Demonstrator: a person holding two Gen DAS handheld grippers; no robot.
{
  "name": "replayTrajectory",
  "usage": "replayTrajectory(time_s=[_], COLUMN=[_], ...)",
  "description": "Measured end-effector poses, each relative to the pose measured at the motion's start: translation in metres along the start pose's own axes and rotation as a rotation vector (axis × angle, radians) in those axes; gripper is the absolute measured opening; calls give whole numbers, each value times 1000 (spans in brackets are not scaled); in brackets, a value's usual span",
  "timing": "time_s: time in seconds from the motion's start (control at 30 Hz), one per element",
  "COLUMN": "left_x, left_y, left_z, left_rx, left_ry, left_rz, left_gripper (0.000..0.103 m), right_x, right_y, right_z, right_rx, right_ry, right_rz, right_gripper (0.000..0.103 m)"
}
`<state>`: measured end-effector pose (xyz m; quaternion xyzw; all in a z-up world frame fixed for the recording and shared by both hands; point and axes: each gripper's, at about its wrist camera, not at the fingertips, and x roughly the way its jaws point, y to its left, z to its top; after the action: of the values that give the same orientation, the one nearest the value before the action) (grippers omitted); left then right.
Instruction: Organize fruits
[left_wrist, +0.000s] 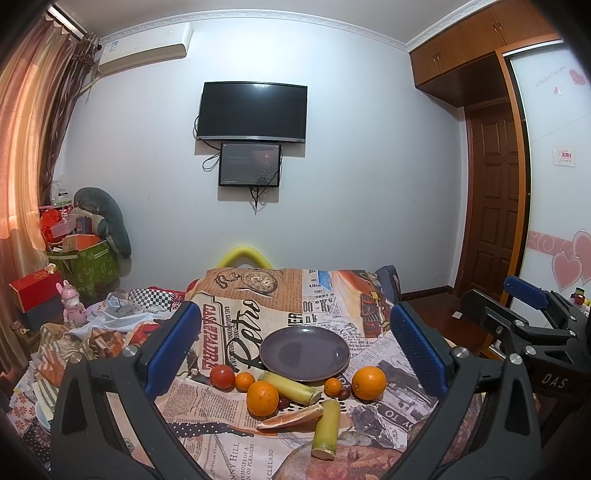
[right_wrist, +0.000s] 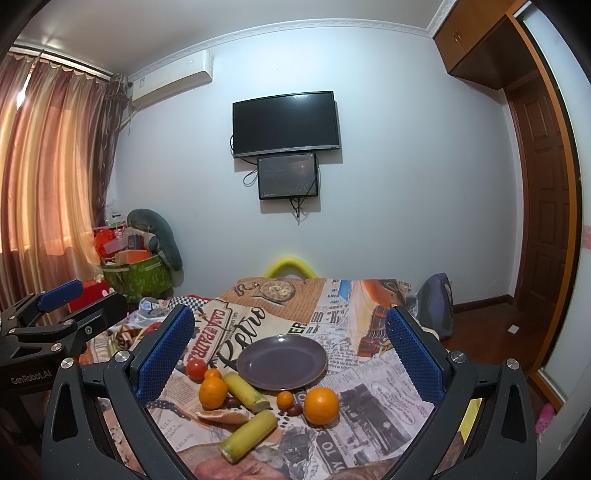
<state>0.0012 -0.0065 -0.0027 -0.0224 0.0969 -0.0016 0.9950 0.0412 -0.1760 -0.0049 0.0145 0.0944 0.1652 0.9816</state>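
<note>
An empty purple plate (left_wrist: 304, 353) (right_wrist: 282, 362) sits on a newspaper-print cloth (left_wrist: 236, 454). In front of it lie two oranges (left_wrist: 262, 398) (left_wrist: 368, 382), two small tangerines (left_wrist: 245, 381) (left_wrist: 333, 387), a red tomato (left_wrist: 222, 376), two sugarcane pieces (left_wrist: 289, 382) (left_wrist: 327, 424), an orange wedge (left_wrist: 290, 418) and small dark fruits (left_wrist: 345, 392). My left gripper (left_wrist: 295, 354) is open and empty, above and short of the fruit. My right gripper (right_wrist: 290, 360) is open and empty too, held to the right of the left one.
The cloth covers a table with cluttered fabric and a pink toy (left_wrist: 74, 306) to the left. A green box of odds and ends (left_wrist: 86, 267) stands by the curtain. A yellow chair back (left_wrist: 244, 255) rises behind the table. A wardrobe and wooden door (left_wrist: 495, 192) are on the right.
</note>
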Motion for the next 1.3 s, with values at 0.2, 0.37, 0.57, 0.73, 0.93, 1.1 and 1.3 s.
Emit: replayTrajectory(time_s=[0.2, 0.37, 0.57, 0.73, 0.93, 1.1, 1.3], left_x=[4, 10, 33, 62, 97, 128, 164], left_y=[1, 4, 17, 32, 52, 62, 80], left_z=[-4, -5, -9, -16, -30, -44, -58], left_rx=[1, 1, -10, -32, -49, -12, 47], left_ry=[6, 21, 67, 151, 243, 346, 466], left_rz=[-3, -8, -13, -12, -6, 3, -38], left_gripper=[103, 103, 103, 85, 76, 68, 68], right_x=[0, 7, 28, 49, 78, 100, 125], right_y=[0, -1, -7, -18, -30, -40, -51], right_z=[-1, -5, -14, -23, -37, -52, -62], right_rx=[0, -1, -1, -4, -12, -13, -19], right_ry=[1, 18, 83, 146, 242, 335, 418], right_rz=[0, 3, 9, 2, 0, 19, 31], right_gripper=[103, 103, 103, 103, 88, 73, 66])
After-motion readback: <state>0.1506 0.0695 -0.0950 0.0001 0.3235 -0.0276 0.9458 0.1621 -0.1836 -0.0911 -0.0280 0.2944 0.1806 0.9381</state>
